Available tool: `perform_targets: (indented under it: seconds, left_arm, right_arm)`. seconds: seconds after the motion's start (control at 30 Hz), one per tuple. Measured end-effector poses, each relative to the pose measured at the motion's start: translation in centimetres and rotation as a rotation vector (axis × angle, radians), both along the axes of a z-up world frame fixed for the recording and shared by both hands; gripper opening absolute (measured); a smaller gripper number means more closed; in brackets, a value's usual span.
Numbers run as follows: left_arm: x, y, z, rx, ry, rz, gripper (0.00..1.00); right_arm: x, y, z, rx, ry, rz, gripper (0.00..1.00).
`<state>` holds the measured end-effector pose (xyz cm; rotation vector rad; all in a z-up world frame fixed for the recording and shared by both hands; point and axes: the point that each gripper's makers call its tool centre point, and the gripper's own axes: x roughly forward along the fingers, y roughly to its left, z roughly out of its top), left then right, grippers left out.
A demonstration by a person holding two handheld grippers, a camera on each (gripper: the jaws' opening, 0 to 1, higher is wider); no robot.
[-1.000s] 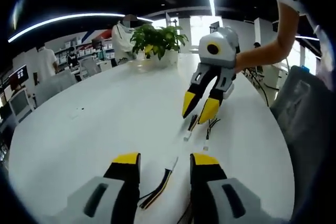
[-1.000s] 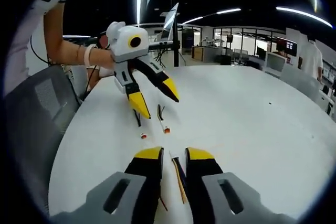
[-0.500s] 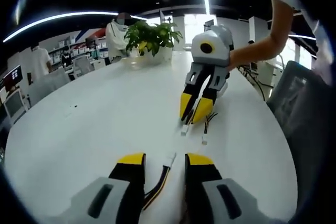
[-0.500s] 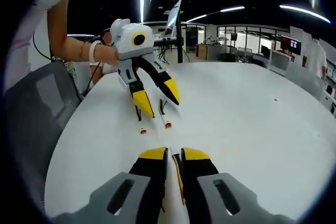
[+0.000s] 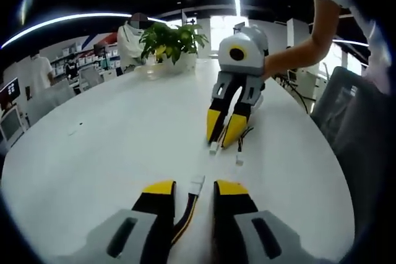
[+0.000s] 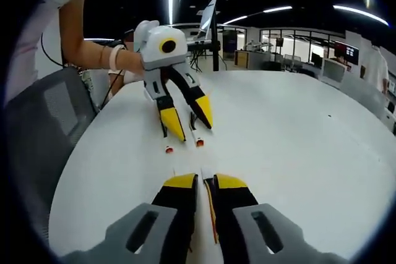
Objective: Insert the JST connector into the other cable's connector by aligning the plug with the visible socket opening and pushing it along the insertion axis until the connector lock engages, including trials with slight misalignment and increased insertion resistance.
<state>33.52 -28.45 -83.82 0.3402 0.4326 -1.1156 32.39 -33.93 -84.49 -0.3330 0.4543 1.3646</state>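
Right tool point(image 6: 198, 180) pinched on one cable point(image 6: 210, 205), left tool point(image 5: 195, 187) wide around the other cable point(image 5: 189, 208) (mid-counter point(image 5: 93, 153), near the person's edge). I'd close squarely behind the plug point(image 5: 197, 183).

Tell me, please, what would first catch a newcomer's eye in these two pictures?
Most striking is the pair of yellow-tipped grippers facing each other across a large white table: the right gripper is pinched on a cable with a white connector, while the left gripper stands open around another cable. Behind them, a leafy potted plant sits at the table's far end in the left gripper view.
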Motion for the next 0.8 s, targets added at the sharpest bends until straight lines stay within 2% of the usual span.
perform_targets:
  seconds: [0.17,0.3,0.4,0.57,0.8]
  left_arm:
    - [-0.04,-0.07,-0.13,-0.013,0.009,-0.010,0.13]
    - [-0.10,-0.05,-0.44,0.011,-0.020,-0.039,0.12]
    - [-0.50,-0.23,-0.61,0.002,-0.009,-0.061,0.10]
    - [-0.39,-0.41,-0.52,0.000,-0.032,-0.078,0.09]
    - [-0.27,-0.64,-0.47,-0.013,-0.045,-0.093,0.05]
  right_arm:
    - [-0.03,0.03,-0.32,-0.004,0.003,0.007,0.07]
    - [-0.08,-0.02,-0.42,-0.001,0.008,0.008,0.06]
    - [-0.01,-0.08,-0.44,0.002,0.008,0.007,0.05]
    - [0.00,-0.13,-0.42,0.012,0.017,0.003,0.05]
    - [-0.18,-0.16,-0.39,0.014,-0.004,0.024,0.05]
